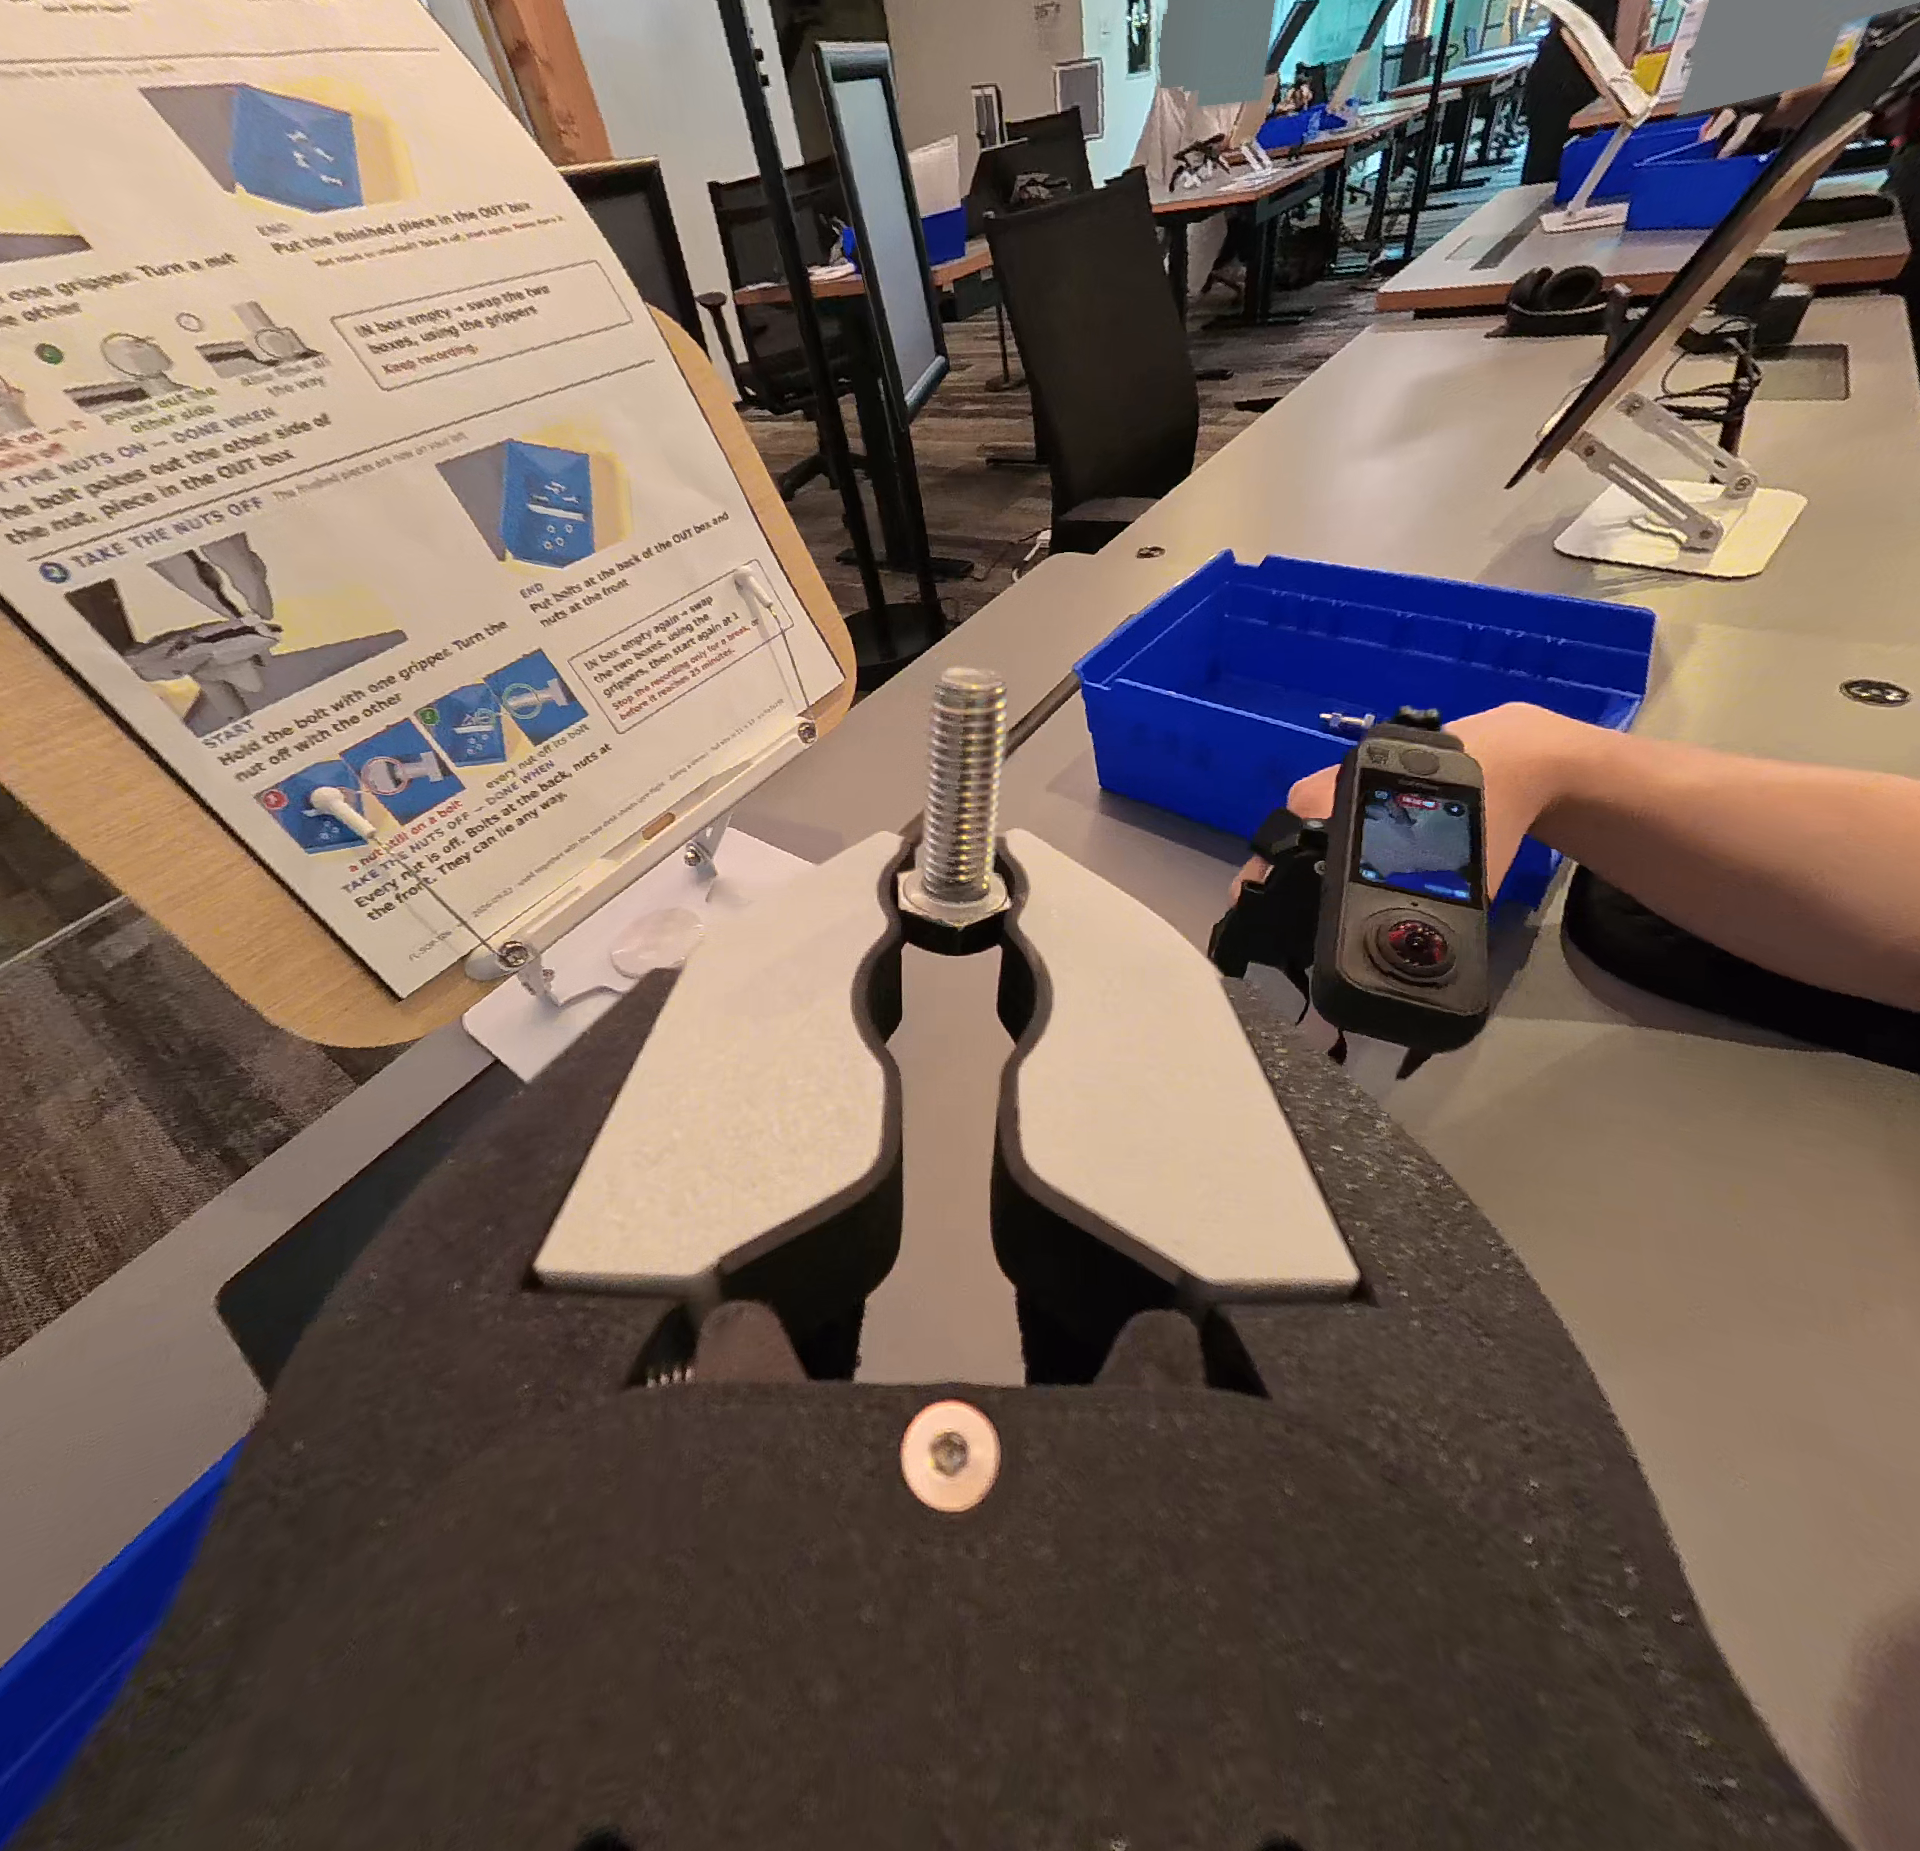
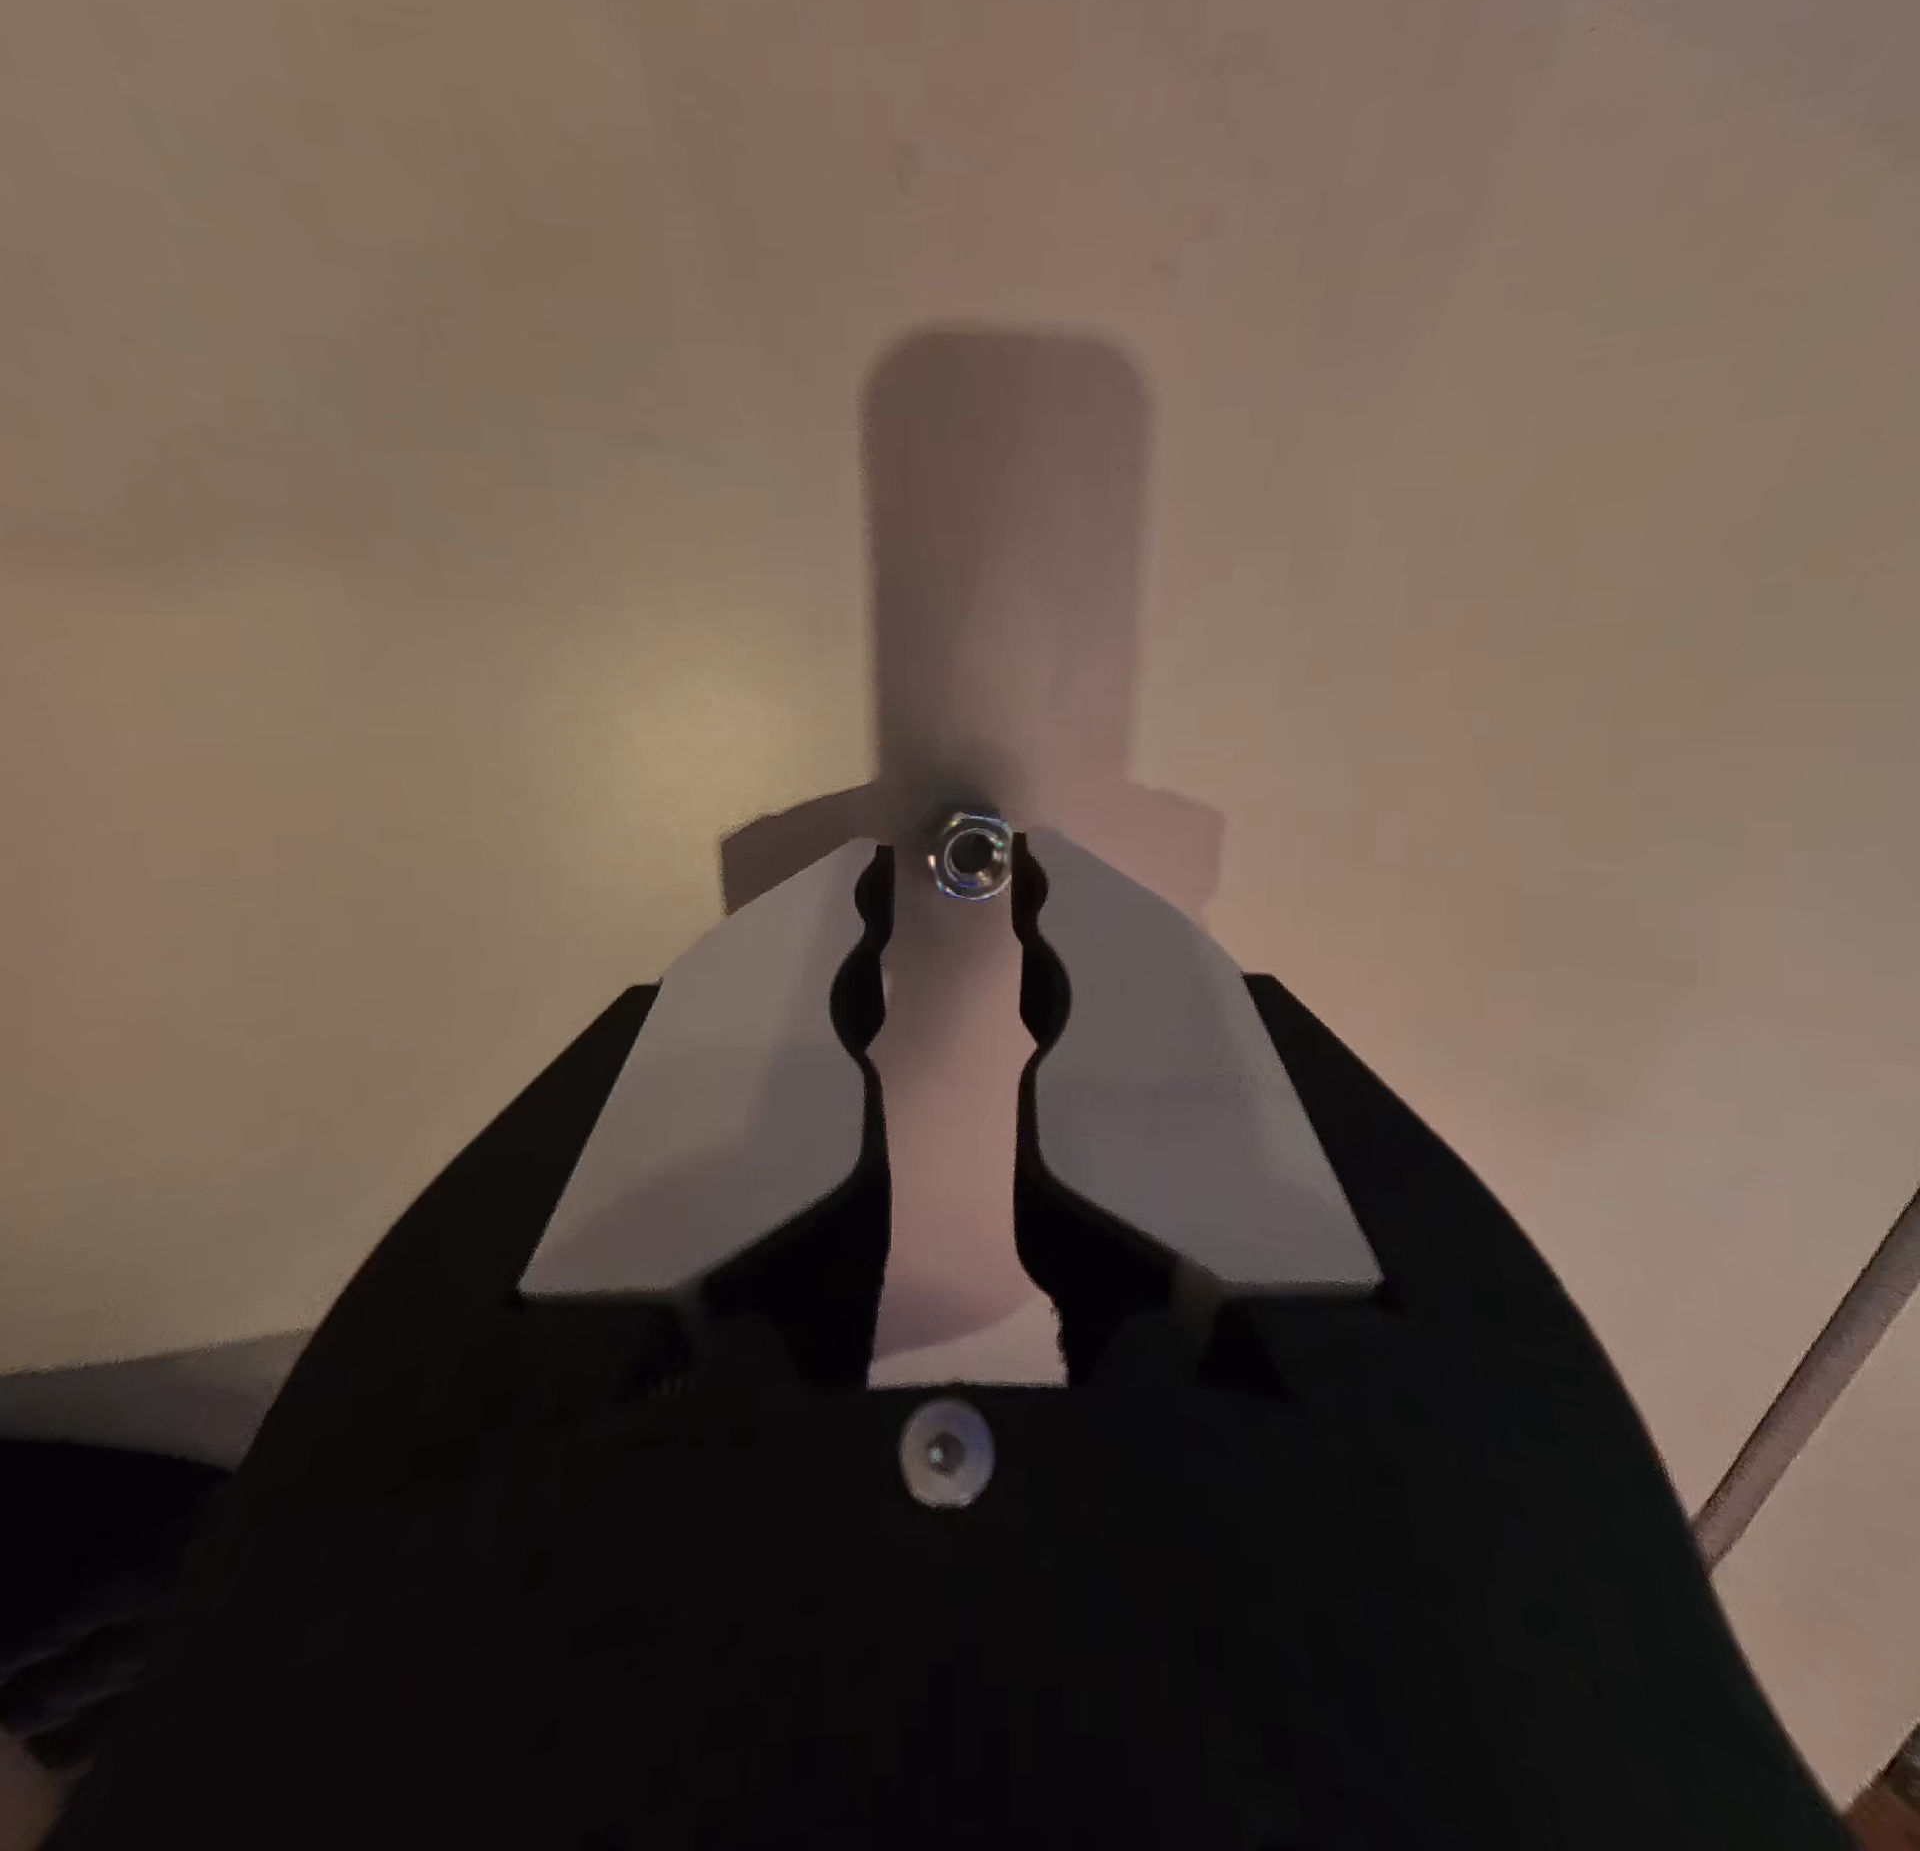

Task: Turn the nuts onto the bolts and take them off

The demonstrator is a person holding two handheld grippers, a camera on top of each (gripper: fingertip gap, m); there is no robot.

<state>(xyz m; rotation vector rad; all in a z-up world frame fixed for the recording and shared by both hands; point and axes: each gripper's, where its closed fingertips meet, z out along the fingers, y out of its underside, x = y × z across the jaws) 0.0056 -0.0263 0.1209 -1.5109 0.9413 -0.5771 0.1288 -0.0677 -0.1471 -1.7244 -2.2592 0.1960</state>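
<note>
My left gripper (image 1: 953, 892) is shut on the hex head of a silver bolt (image 1: 964, 778). The threaded shank sticks out past the fingertips, above the grey table (image 1: 1507, 1230). A small silver nut (image 2: 968, 855) lies flat on the table with its hole facing the right wrist camera. My right gripper (image 2: 958, 851) points down at the table. Its fingertips straddle the nut with a gap on the left side, so the jaws stand open. In the left wrist view, a hand holds the right gripper (image 1: 1262, 934) in front of a blue bin (image 1: 1164, 752).
The blue bin holds a small bolt (image 1: 1338, 721). An instruction sheet on a wooden board (image 1: 312, 513) stands at the left. A second blue bin edge (image 1: 73, 1635) shows at the lower left. A tilted tablet on a white stand (image 1: 1673, 513) sits at the far right. The grippers' ends are close to 30 cm from one another.
</note>
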